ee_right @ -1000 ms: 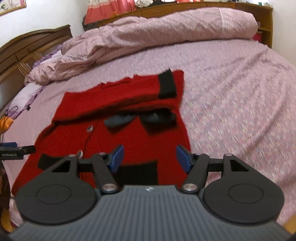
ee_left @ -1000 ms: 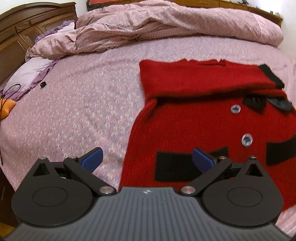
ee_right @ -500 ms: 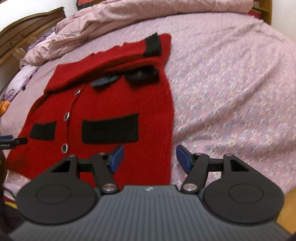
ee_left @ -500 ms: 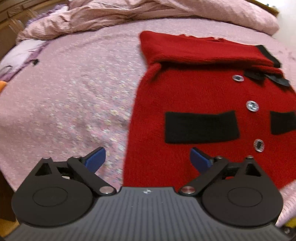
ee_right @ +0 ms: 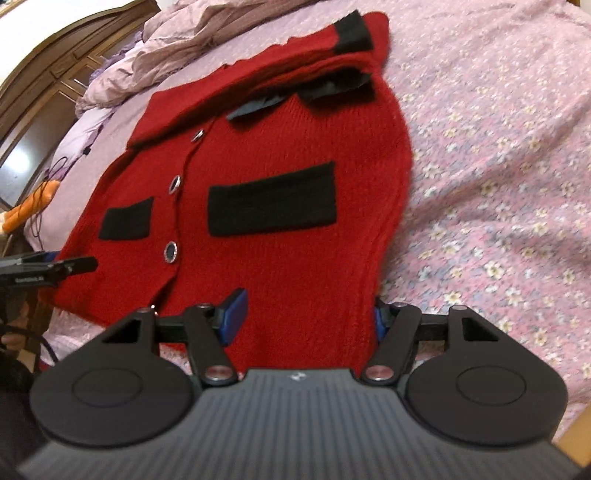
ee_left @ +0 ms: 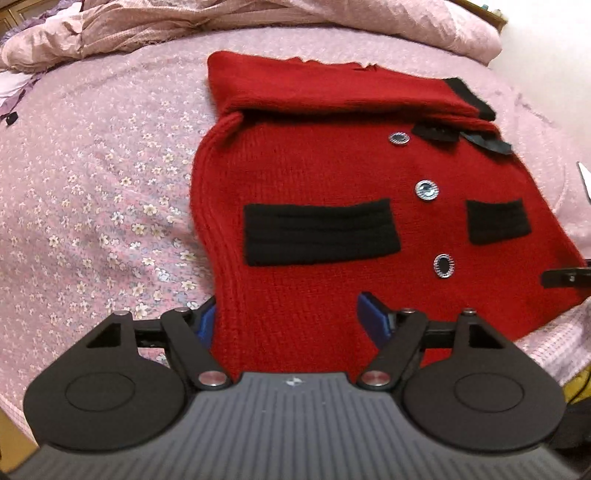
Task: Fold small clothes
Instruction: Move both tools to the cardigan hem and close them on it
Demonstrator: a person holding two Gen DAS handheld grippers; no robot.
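Note:
A small red knit cardigan (ee_left: 332,166) (ee_right: 280,147) with black pockets, shiny buttons and a black bow lies flat on the pink flowered bedsheet (ee_left: 92,184), its sleeves folded across the top. My left gripper (ee_left: 290,319) is low over the hem's left corner. Its jaws are closing, with the fabric edge between the blue pads (ee_left: 373,317), which are still apart. My right gripper (ee_right: 306,315) stands open astride the hem's right corner, its pads (ee_right: 234,314) clear of the cloth. Each gripper shows at the edge of the other's view: the left gripper (ee_right: 48,269), the right gripper (ee_left: 565,277).
A crumpled pink duvet (ee_left: 258,18) is heaped along the far side of the bed. A wooden headboard (ee_right: 44,92), a lilac pillow (ee_right: 85,125), an orange object (ee_right: 33,206) and a black cable sit far left. The bed's near edge runs just under both grippers.
Both grippers have dropped and tilted down onto the cardigan's hem, so the garment fills more of each view. The left jaws have narrowed; the right jaws kept their width.

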